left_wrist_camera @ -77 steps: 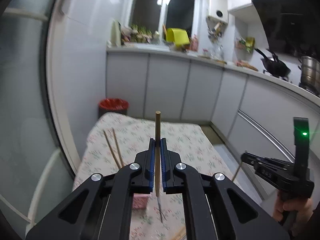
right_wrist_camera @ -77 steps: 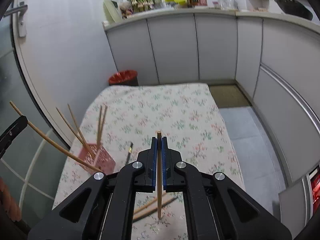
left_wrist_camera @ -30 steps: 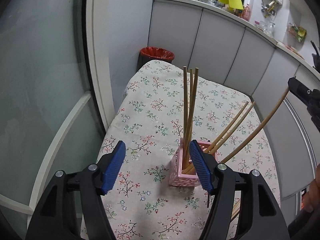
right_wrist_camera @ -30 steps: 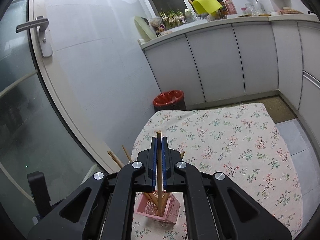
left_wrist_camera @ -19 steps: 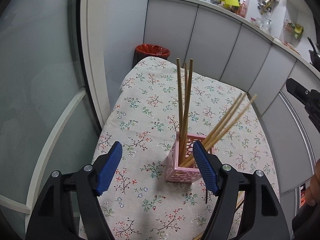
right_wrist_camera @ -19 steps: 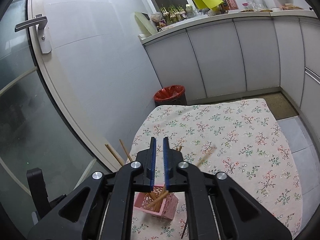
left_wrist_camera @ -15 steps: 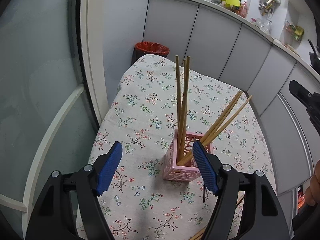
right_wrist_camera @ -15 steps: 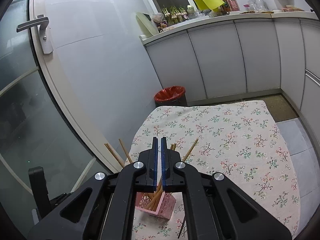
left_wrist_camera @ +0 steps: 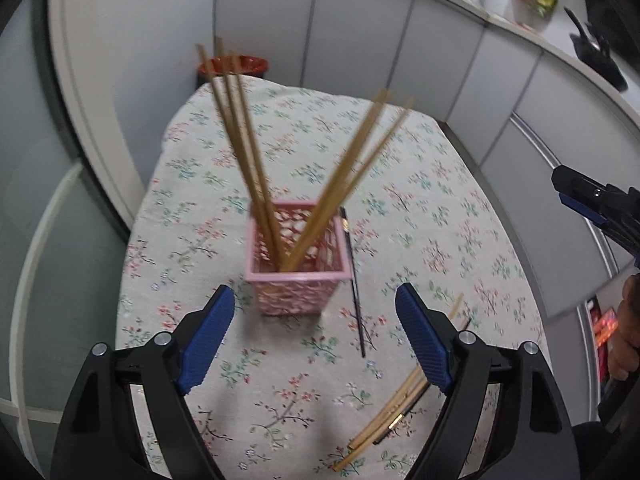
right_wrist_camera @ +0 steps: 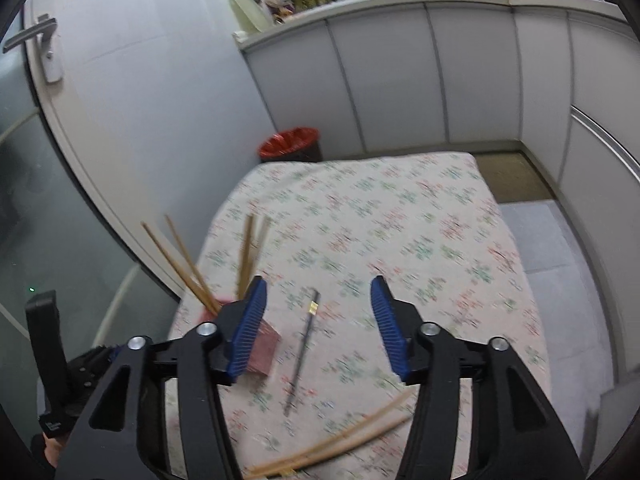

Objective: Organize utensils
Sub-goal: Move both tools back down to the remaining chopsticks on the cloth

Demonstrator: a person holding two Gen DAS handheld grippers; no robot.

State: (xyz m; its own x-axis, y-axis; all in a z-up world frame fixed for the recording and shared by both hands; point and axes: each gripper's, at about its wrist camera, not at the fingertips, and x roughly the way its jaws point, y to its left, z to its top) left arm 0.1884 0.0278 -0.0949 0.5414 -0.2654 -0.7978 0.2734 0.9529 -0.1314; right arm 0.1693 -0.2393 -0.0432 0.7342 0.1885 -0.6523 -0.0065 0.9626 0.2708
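Observation:
A pink lattice holder (left_wrist_camera: 296, 276) stands on the floral tablecloth (left_wrist_camera: 420, 208) with several wooden chopsticks (left_wrist_camera: 248, 152) leaning in it. My left gripper (left_wrist_camera: 312, 320) is open and empty, just in front of the holder. A black chopstick (left_wrist_camera: 354, 288) lies to the holder's right, and more wooden chopsticks (left_wrist_camera: 392, 408) lie near the front. My right gripper (right_wrist_camera: 318, 320) is open and empty above the black chopstick (right_wrist_camera: 302, 352); the holder (right_wrist_camera: 264, 350) is partly hidden behind its left finger. Loose wooden chopsticks (right_wrist_camera: 344, 440) lie below it.
A red waste bin (right_wrist_camera: 290, 146) stands past the table's far end. White cabinets (right_wrist_camera: 400, 80) run along the back and right. A glass door (right_wrist_camera: 44, 184) is on the left. The right gripper's body (left_wrist_camera: 600, 208) shows at the left wrist view's right edge.
My right gripper let go of its wooden chopstick into the holder, then opened wide and dropped toward the table. My left gripper moved in closer over the holder and stayed open.

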